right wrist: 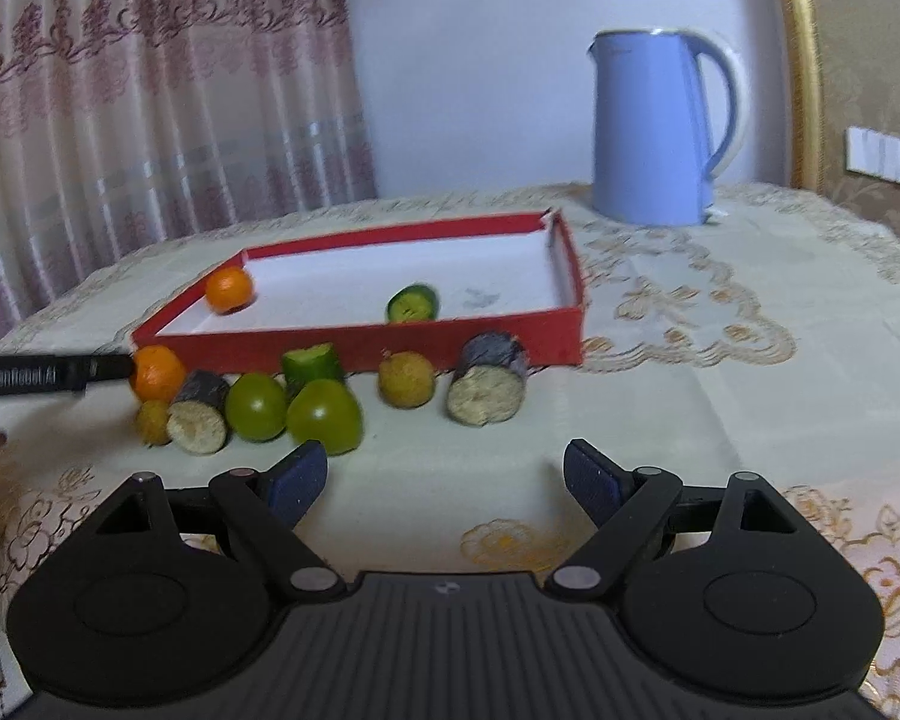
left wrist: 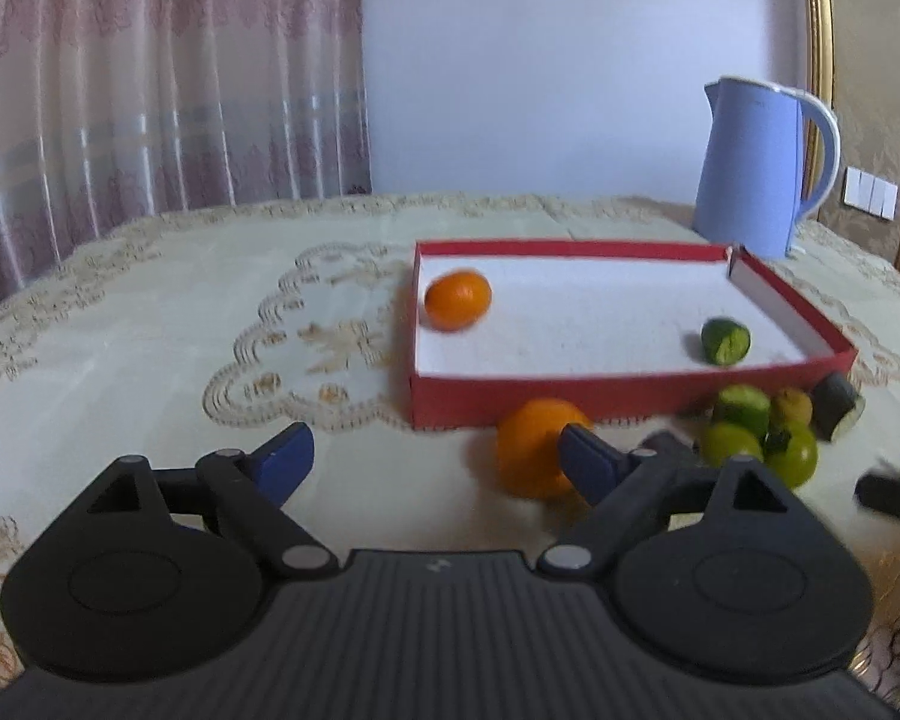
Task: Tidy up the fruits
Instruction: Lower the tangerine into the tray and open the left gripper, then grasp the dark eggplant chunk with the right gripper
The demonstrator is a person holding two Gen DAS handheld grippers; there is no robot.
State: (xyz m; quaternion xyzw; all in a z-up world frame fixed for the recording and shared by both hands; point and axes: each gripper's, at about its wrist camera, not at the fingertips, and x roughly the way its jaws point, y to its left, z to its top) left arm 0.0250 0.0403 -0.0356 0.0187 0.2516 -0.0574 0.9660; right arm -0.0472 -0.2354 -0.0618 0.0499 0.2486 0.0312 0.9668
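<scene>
A red box (left wrist: 630,399) with a white floor holds an orange mandarin (left wrist: 457,299) at its left and a green cucumber piece (left wrist: 725,341) at its right. In front of it lie another mandarin (left wrist: 531,450), green tomatoes (left wrist: 729,444), a yellow-brown fruit (left wrist: 793,407) and an eggplant piece (left wrist: 839,405). My left gripper (left wrist: 435,459) is open and empty, its right finger in front of the loose mandarin. My right gripper (right wrist: 444,477) is open and empty, just short of the row of produce: green tomatoes (right wrist: 323,417), eggplant pieces (right wrist: 487,387), a cucumber piece (right wrist: 312,363), the yellow-brown fruit (right wrist: 406,380).
A blue kettle (left wrist: 750,171) stands behind the box at the right, also in the right wrist view (right wrist: 654,126). A patterned cream cloth (left wrist: 180,312) covers the table. A curtain hangs behind at the left. The left gripper's arm (right wrist: 48,373) shows at the right view's left edge.
</scene>
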